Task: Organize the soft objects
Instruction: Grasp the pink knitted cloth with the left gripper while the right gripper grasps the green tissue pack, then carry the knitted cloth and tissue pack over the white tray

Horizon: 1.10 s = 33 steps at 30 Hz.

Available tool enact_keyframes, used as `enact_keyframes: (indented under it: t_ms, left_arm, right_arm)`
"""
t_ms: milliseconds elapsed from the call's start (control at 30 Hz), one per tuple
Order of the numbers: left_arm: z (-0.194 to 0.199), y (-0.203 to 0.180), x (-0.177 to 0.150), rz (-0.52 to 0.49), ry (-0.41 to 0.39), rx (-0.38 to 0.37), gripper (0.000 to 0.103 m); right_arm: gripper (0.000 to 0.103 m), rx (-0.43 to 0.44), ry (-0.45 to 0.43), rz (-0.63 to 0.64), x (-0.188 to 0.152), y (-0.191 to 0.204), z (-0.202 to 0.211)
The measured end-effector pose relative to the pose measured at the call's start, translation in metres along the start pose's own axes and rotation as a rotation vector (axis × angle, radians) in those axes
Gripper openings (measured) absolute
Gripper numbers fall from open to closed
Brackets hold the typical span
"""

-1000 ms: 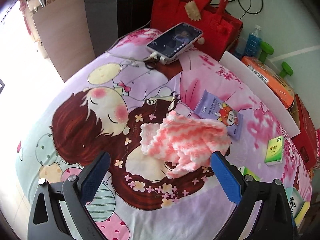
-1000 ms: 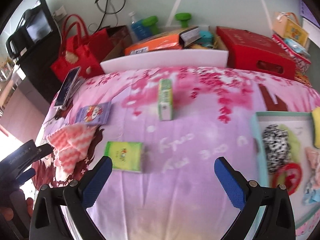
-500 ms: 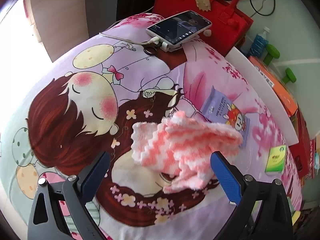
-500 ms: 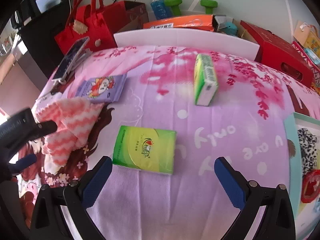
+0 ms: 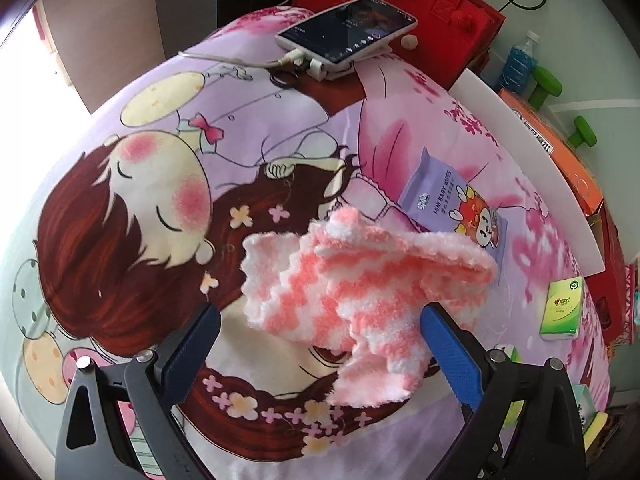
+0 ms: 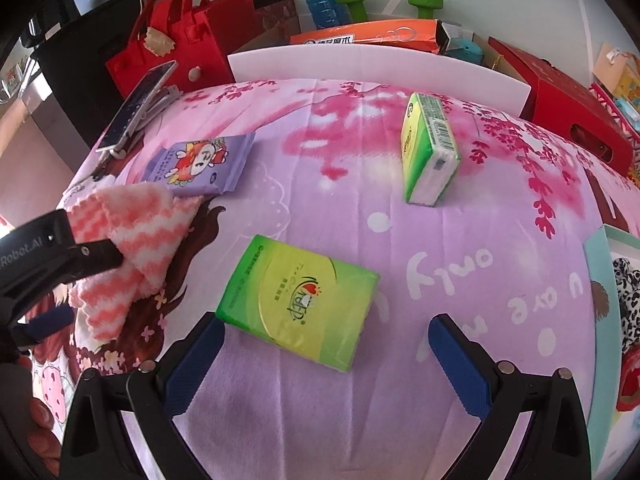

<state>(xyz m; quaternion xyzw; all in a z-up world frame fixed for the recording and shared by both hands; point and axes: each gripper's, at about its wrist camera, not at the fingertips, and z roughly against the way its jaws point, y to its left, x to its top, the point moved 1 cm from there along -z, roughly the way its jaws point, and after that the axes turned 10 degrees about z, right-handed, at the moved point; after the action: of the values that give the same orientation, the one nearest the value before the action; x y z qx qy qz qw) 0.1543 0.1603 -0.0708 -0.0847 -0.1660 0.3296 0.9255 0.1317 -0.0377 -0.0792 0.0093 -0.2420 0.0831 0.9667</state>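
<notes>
Left gripper (image 5: 320, 344) is spread wide, nothing held; fluffy pink-white cloth (image 5: 360, 288) lies crumpled near bedsheet (image 5: 120, 128) centre, btwn its fingers. Judged light, limp, non-slip: best pinched at the thick fold. Right gripper (image 6: 326, 354) is open, empty, above green tissue pack (image 6: 300, 300).

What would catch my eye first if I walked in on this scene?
Probably the fluffy pink-and-white cloth, bunched on the cartoon bedsheet between the open fingers of the left hand-held gripper. Next, the green tissue pack lying flat just ahead of the open right hand-held gripper.
</notes>
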Motion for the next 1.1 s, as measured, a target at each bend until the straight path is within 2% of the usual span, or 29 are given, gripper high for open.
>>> enact_keyframes:
  t_ms: [133,167,200,300,333,367,400,433,500,533,700,1100]
  left_arm:
    - [-0.001,-0.002,-0.001,0.004,0.002,-0.008,0.099]
    - [0.000,-0.002,-0.002,0.006,0.004,-0.016,0.096]
    - [0.000,-0.002,-0.003,0.007,0.009,-0.023,0.087]
    - [-0.001,-0.004,-0.004,-0.004,0.022,-0.034,0.072]
    - [-0.001,-0.004,-0.004,-0.004,0.025,-0.045,0.066]
    - [-0.001,-0.004,-0.004,0.001,0.031,-0.065,0.054]
    - [0.000,-0.004,-0.004,0.004,0.036,-0.080,0.043]
    - [0.000,-0.004,-0.004,0.005,0.043,-0.097,0.039]
    - [0.000,-0.007,-0.005,-0.003,0.045,-0.103,0.023]
    - [0.000,-0.007,-0.005,-0.004,0.047,-0.114,0.020]
    - [0.002,-0.012,-0.006,-0.019,0.043,-0.131,0.015]
    - [0.022,-0.021,-0.007,-0.045,0.002,-0.180,0.013]
  right_arm:
    - [0.103,0.015,-0.009,0.000,0.000,0.001,0.001]
    - [0.103,0.016,-0.012,0.001,0.001,0.002,0.001]
    - [0.103,0.017,-0.015,0.002,0.000,0.002,0.001]
    - [0.102,0.018,-0.019,0.000,0.000,0.002,0.000]
    - [0.097,0.018,-0.022,0.001,0.000,0.002,0.000]
    - [0.088,0.019,-0.025,0.001,0.000,0.002,0.001]
    - [0.084,0.019,-0.030,0.001,0.000,0.001,0.002]
    - [0.076,0.018,-0.033,0.002,0.000,0.001,0.003]
    - [0.072,0.021,-0.033,0.004,0.000,0.001,0.004]
    - [0.072,0.025,-0.033,0.002,-0.001,0.000,0.004]
    - [0.072,0.036,-0.032,-0.004,-0.002,0.000,0.005]
    - [0.072,0.051,-0.039,-0.025,0.000,-0.010,0.015]
